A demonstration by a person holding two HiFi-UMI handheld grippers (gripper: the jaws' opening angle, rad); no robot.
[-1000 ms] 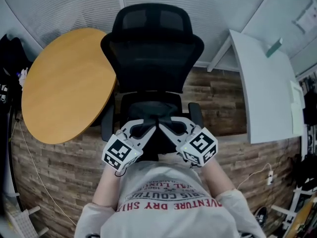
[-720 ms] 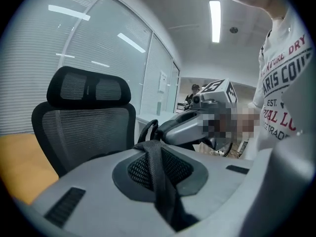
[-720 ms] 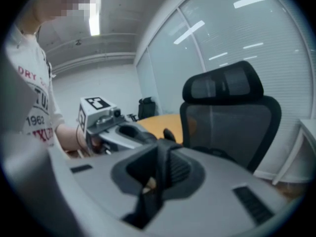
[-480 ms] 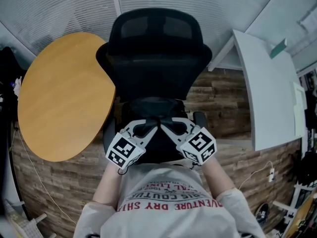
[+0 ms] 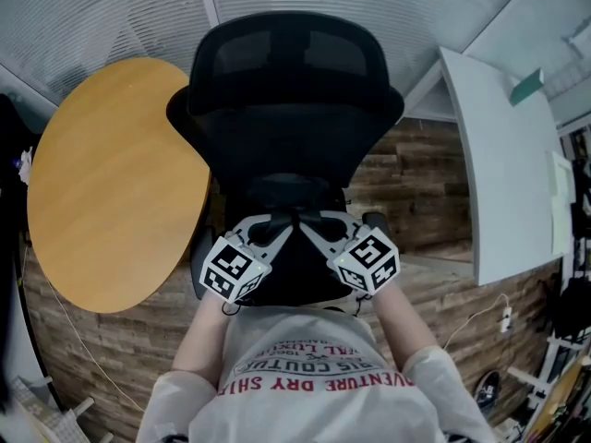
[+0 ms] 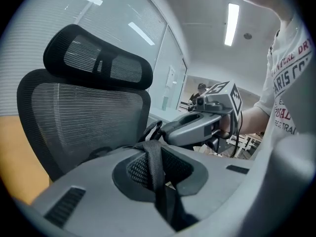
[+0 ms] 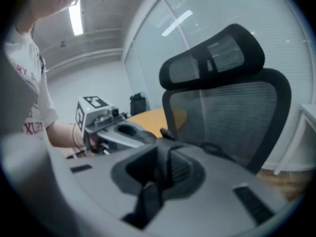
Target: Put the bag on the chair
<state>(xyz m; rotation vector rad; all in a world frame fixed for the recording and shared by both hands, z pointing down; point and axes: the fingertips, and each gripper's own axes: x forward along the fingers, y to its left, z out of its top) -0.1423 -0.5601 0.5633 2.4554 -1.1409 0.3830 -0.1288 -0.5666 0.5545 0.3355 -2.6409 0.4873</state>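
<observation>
Chair (image 5: pixel 295 109) by table (image 5: pixel 111 183); left hand-held gripper (image 5: pixel 275 228), right hand-held gripper (image 5: pixel 317 226) tight on bag straps (image 6: pixel 154 168)

This looks like an office. A black mesh office chair (image 5: pixel 291 100) with a headrest stands between a round wooden table (image 5: pixel 111 183) and a white desk (image 5: pixel 503 173). Slatted blinds (image 5: pixel 120 7) cover the wall behind them. The floor (image 5: pixel 416 183) is wood-look plank. The gripper views show glass partition walls (image 7: pixel 148 58) and long ceiling strip lights (image 6: pixel 231 23).
</observation>
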